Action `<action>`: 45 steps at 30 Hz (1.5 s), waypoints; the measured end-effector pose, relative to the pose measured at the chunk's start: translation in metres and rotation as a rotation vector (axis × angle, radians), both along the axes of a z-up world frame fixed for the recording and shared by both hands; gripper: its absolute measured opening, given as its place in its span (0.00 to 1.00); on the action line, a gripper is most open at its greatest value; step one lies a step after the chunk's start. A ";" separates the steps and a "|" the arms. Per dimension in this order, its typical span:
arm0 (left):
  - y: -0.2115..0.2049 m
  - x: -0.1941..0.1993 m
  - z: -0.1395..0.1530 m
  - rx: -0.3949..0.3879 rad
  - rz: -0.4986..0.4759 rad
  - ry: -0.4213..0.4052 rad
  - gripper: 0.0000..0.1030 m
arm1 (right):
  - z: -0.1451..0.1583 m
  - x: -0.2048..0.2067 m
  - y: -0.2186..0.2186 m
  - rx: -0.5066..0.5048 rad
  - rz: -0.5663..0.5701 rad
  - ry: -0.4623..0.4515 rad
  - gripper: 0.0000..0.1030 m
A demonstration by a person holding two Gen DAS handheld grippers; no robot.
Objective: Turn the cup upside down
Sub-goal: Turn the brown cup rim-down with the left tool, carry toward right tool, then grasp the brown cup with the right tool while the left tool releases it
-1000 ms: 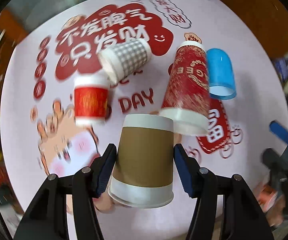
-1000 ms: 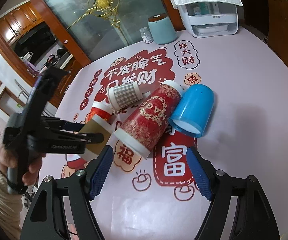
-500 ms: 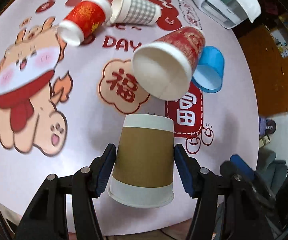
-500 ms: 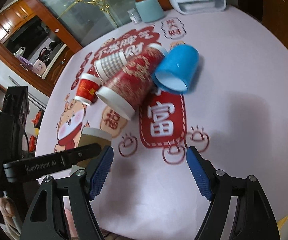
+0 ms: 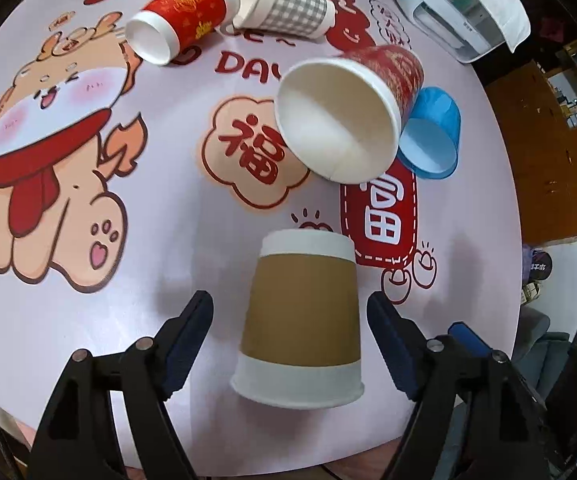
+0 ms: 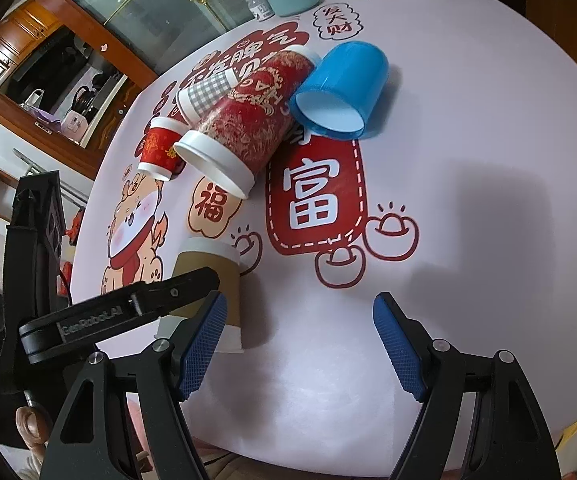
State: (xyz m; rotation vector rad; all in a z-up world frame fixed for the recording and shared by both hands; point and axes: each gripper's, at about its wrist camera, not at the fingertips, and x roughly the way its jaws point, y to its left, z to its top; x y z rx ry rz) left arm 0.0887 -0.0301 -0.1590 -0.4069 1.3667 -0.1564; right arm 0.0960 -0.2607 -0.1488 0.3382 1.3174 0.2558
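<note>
A brown paper cup (image 5: 302, 320) stands upside down near the table's (image 5: 68, 320) front edge, between the wide-open fingers of the left gripper (image 5: 290, 320), untouched. The right gripper (image 6: 300, 332), equally spread, holds nothing.

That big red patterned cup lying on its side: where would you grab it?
Probably across the middle of the big red cup's wall, coming down from above. It lies on its side, mouth toward the brown cup, with the blue cup close beside it, so the top is freest.
</note>
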 end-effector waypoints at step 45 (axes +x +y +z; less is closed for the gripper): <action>0.072 -0.021 0.009 0.209 -0.180 -0.092 0.77 | -0.046 0.065 0.077 0.180 0.156 0.330 0.73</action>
